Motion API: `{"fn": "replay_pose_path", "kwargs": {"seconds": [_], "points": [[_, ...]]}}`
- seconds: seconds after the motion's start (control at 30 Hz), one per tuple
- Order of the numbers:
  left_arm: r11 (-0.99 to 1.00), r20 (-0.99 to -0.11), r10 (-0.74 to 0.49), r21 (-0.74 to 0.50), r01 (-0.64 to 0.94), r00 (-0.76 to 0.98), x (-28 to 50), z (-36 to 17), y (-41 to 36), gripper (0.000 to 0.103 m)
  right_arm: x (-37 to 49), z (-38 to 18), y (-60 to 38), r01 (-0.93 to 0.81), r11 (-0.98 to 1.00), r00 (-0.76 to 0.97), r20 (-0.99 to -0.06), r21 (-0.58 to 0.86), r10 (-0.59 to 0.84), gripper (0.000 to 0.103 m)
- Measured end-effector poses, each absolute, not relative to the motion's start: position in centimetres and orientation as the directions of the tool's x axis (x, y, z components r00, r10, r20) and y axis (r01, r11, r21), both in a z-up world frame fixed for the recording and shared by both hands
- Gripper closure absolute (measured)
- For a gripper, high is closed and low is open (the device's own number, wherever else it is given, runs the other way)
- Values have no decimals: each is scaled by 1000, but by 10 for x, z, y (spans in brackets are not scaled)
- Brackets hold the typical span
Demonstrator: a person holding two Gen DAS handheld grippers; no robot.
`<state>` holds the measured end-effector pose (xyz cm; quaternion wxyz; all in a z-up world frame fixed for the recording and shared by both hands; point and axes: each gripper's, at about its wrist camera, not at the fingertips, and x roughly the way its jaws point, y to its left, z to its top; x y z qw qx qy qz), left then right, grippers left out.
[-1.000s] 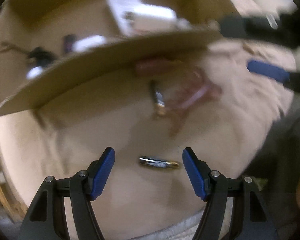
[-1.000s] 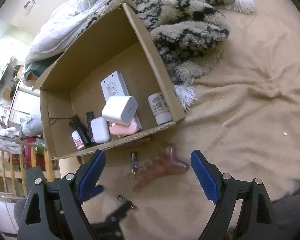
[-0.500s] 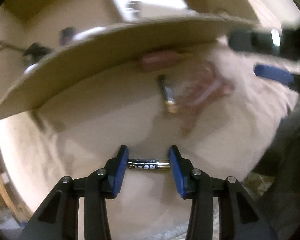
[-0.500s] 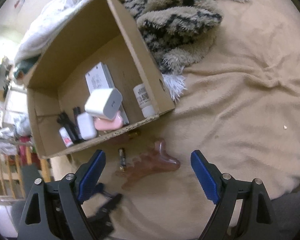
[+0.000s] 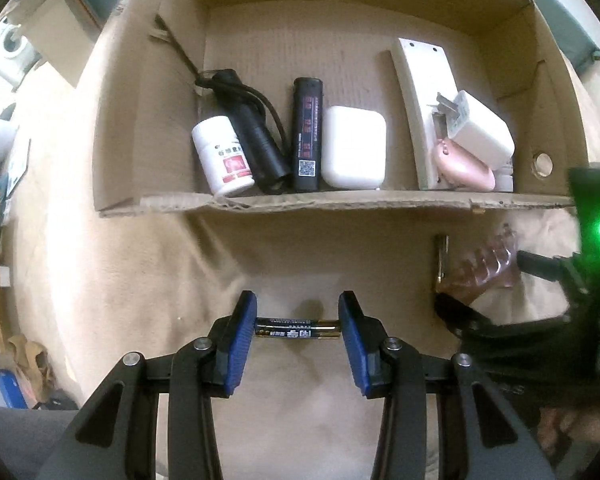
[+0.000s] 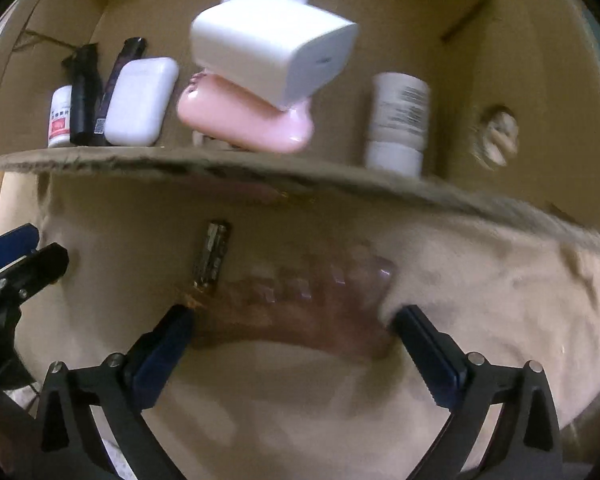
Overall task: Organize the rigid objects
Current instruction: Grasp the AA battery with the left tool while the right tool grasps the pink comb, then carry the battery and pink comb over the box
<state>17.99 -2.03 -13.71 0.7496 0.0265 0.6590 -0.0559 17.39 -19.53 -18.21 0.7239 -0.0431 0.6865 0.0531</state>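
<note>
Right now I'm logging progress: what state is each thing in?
Left tool: shut on battery.
Battery: gripped end to end.
Right tool: open, straddling pink comb.
Pink comb: on blanket, ungripped.
Second battery: loose on blanket.
Cardboard box: open, holding items.

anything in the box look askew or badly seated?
Yes. The white cube-shaped charger sits tilted on top of the pink oval case, not flat on the floor of the cardboard box, prongs up against the flat white device. It looks unstable. The rest lies flat in a row.
</note>
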Motion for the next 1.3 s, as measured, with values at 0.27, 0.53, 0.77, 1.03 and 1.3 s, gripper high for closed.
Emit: {"fn": "replay_pose_path", "kwargs": {"seconds": [0.27, 0.53, 0.77, 1.03, 1.3], "points": [[994, -990, -47, -32, 108, 135, 159, -140, -30, 64, 183, -179, -200, -91, 995, 87, -995, 42, 50, 0], [995, -990, -42, -29, 98, 135, 154, -144, -43, 64, 187, -173, -202, -107, 994, 115, -993, 27, 40, 0], [997, -990, -22, -12, 72, 141, 153, -149, -39, 64, 172, -162, -214, -78, 994, 125, -988, 82, 91, 4], [999, -986, -15, -8, 43, 168, 147, -132, -30, 64, 138, -125, -236, -24, 983, 177, -967, 181, 182, 4], [1000, -963, -11, -4, 25, 269, 141, -97, -28, 64, 100, -65, -250, -48, 958, 388, -879, 283, 279, 4]]}}
